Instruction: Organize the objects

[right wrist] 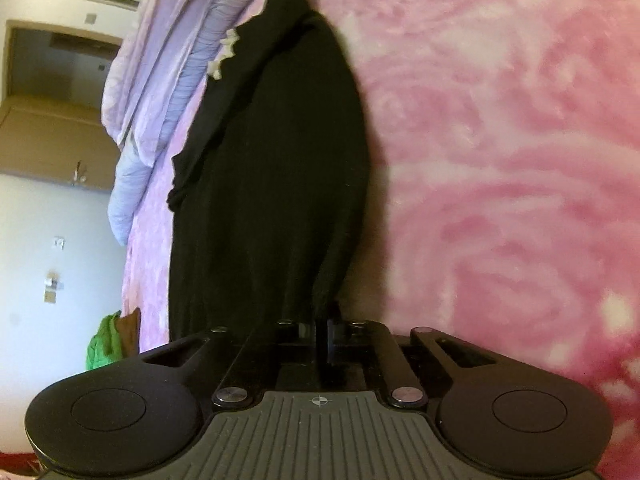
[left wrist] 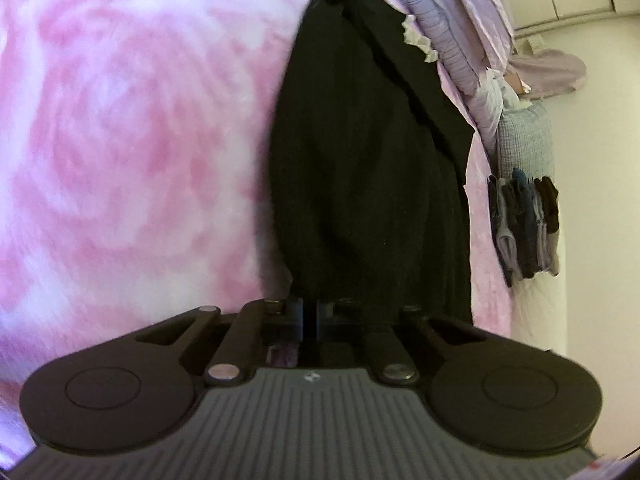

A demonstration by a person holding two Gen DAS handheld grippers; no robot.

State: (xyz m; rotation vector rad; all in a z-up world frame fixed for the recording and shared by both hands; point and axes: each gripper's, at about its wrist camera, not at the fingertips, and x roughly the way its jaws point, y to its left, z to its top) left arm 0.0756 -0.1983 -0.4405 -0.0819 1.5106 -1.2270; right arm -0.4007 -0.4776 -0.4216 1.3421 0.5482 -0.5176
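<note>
A black garment (left wrist: pixel 372 168) is laid out on the pink blanket (left wrist: pixel 120 140) of a bed, stretching from six toward twelve o'clock in both wrist views. The left gripper (left wrist: pixel 310 316) and right gripper (right wrist: pixel 322 330) are each clenched on its near edge. Folding appears barely begun. A stack of folded clothes (left wrist: pixel 524 228) is seen at three o'clock, so some sorting looks done.

No readable text in either wrist view

Nothing bears letters, numbers or a brand. The only marks are a small white emblem on the ribbed grey body of the left gripper (left wrist: pixel 310 314) and a small crosshair sign on that of the right gripper (right wrist: pixel 322 332).
</note>
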